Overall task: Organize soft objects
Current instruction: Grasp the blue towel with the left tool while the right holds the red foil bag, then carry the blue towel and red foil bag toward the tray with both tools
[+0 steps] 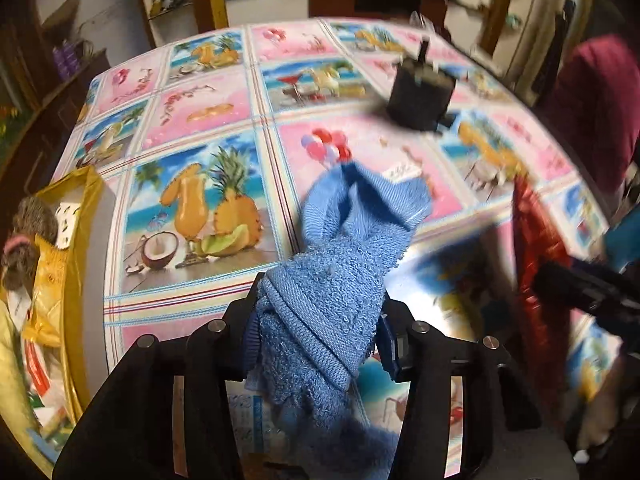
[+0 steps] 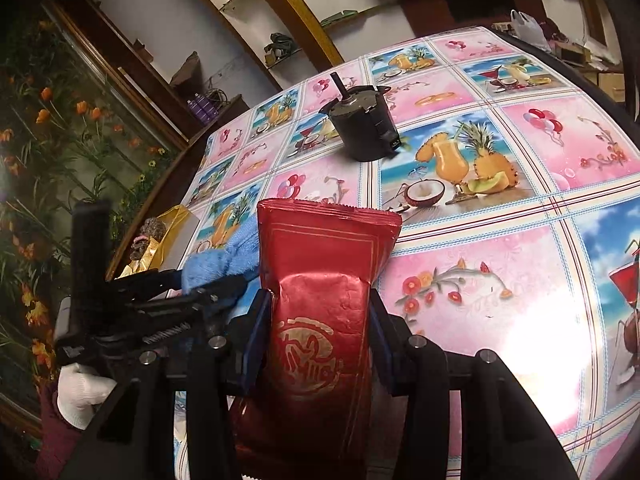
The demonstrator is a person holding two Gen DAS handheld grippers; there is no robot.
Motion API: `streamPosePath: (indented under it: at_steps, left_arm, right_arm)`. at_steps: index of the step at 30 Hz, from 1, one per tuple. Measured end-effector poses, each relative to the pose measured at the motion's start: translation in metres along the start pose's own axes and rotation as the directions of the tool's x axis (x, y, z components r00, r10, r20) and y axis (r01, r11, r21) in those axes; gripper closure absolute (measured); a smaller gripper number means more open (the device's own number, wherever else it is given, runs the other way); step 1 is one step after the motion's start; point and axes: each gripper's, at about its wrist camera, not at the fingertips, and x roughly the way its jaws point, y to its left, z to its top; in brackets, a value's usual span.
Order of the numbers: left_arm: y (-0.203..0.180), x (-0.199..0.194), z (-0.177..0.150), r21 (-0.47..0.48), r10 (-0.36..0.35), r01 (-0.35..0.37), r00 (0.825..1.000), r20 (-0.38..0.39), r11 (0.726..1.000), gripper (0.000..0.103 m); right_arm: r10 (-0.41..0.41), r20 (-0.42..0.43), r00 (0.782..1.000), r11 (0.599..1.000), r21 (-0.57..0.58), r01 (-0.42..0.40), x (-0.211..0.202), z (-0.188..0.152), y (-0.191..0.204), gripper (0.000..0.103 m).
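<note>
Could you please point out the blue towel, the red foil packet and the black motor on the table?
blue towel (image 1: 320, 296): left wrist view, bunched middle.
red foil packet (image 2: 324, 264): right wrist view, upper face.
black motor (image 2: 362, 128): right wrist view, side wall.

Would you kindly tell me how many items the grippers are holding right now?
2: a blue terry towel clamped in the left gripper, and a red foil packet clamped in the right gripper.
</note>
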Motion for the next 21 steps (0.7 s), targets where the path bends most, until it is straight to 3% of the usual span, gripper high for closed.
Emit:
streamPosePath:
  at_steps: [3, 4, 5, 7, 12, 13, 15, 17, 21]
  left_arm:
    - [0.017, -0.033, -0.004, -0.089, -0.099, 0.105, 0.992, 0.075, 0.99, 0.057]
    - [0.023, -0.047, -0.006, -0.115, -0.137, 0.149, 0.985, 0.106, 0.982, 0.057]
    - [0.031, -0.062, -0.009, -0.134, -0.164, 0.183, 0.976, 0.142, 0.974, 0.057]
    - [0.044, -0.087, -0.013, -0.164, -0.175, 0.209, 0.964, 0.198, 0.964, 0.057]
    - [0.069, -0.122, -0.03, -0.208, -0.164, 0.222, 0.95, 0.264, 0.952, 0.057]
    - [0.071, -0.127, -0.035, -0.205, -0.173, 0.233, 0.946, 0.274, 0.951, 0.057]
    - [0.075, -0.133, -0.044, -0.207, -0.189, 0.254, 0.938, 0.291, 0.945, 0.057]
    - [0.078, -0.139, -0.051, -0.217, -0.205, 0.281, 0.927, 0.315, 0.935, 0.057]
    - [0.076, -0.14, -0.053, -0.199, -0.256, 0.33, 0.911, 0.324, 0.923, 0.055]
  right_arm:
    - [0.01, 0.014, 1.0, 1.0, -0.015, -0.01, -0.004, 0.002, 0.007, 0.061]
    - [0.016, 0.018, 1.0, 1.0, -0.022, -0.015, -0.006, 0.003, 0.011, 0.066]
    - [0.031, 0.024, 0.999, 0.999, -0.032, -0.03, -0.008, 0.005, 0.016, 0.078]
    - [0.044, 0.036, 0.998, 0.997, -0.065, -0.041, -0.013, 0.01, 0.03, 0.08]
    - [-0.08, 0.05, 0.996, 0.989, -0.122, 0.086, -0.003, 0.017, 0.048, 0.079]
    - [-0.105, 0.038, 0.994, 0.987, -0.12, 0.109, 0.001, 0.015, 0.047, 0.078]
    - [-0.146, 0.006, 0.989, 0.983, -0.111, 0.146, 0.009, 0.011, 0.044, 0.059]
    - [-0.167, -0.025, 0.986, 0.981, -0.11, 0.163, 0.016, 0.004, 0.042, 0.048]
    - [-0.259, -0.092, 0.962, 0.961, -0.125, 0.247, 0.037, -0.004, 0.047, 0.041]
